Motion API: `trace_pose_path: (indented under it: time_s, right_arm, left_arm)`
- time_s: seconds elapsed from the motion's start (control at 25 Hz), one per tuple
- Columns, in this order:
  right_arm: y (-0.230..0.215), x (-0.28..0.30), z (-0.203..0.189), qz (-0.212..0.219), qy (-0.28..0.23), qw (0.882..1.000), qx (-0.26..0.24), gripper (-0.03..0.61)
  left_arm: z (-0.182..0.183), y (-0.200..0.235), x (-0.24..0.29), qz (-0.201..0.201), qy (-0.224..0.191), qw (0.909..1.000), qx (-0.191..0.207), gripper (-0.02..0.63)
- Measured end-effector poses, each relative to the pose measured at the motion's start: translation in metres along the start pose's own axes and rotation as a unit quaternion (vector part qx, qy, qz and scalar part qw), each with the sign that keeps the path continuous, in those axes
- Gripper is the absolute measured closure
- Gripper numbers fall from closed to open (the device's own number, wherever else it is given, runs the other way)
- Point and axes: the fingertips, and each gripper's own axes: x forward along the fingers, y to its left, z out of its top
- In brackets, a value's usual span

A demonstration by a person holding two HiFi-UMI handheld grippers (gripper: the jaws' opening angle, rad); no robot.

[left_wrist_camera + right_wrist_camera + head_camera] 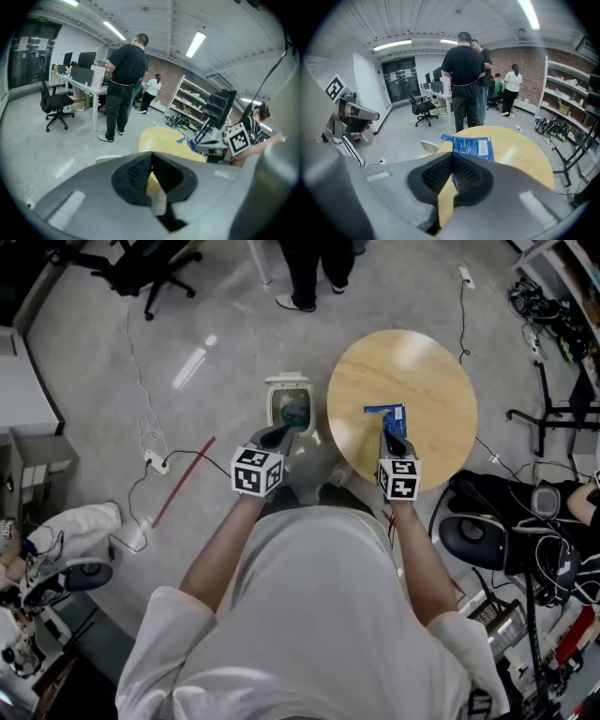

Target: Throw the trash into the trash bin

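Presently listed: right gripper (452,159), jaws pressed together, pinching the near edge of the blue packet (472,146); the rest of the packet extends forward from the jaw tips, over the round wooden table (431,381). Whether the far end of the packet rests on the tabletop or is lifted clear of it cannot be told. Left gripper (151,161), jaws pressed together with nothing between them; it is held off the table's edge, to the left of the right gripper and apart from it. Trash bin (289,407), pale, lid opening upward with bluish contents showing; it stands on the floor just ahead of the left gripper's tips and beside the table, between the left gripper and the table's near-left rim. In the right gripper view the bin shows as a pale shape to the left of the jaws, below the table's edge. Each gripper carries a marker cube (256,471) at its rear, nearest the person's wrist. Beyond the table, ahead of both grippers: two standing people (465,79) in dark tops, facing away. Further ahead and to the left of the right gripper: black office chair (423,107). To its far right: white shelving (569,103) against a brick wall. On the floor left of the left gripper: red strip (184,482) among loose cables.
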Motion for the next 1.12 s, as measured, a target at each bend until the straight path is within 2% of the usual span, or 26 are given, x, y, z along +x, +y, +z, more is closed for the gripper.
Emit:
trace_pose_path:
  time_s: [0.4, 0.72, 0.96, 1.12]
  right_arm:
    - [0.077, 0.023, 0.012, 0.020, 0.005, 1.000, -0.012, 0.577]
    - [0.130, 0.035, 0.016, 0.036, 0.007, 0.999, -0.018, 0.577]
    - [0.176, 0.046, 0.019, 0.057, 0.000, 0.998, -0.022, 0.577]
    - [0.204, 0.056, 0.024, 0.091, -0.006, 0.995, -0.027, 0.577]
  left_arm:
    - [-0.020, 0.076, -0.050, 0.021, -0.002, 0.9994, -0.027, 0.611]
    - [-0.031, 0.116, -0.078, 0.020, -0.001, 0.9993, -0.031, 0.610]
    - [-0.038, 0.142, -0.097, 0.023, 0.000, 0.9997, -0.010, 0.610]
    - [-0.040, 0.155, -0.104, 0.035, 0.000, 0.9994, 0.008, 0.611]
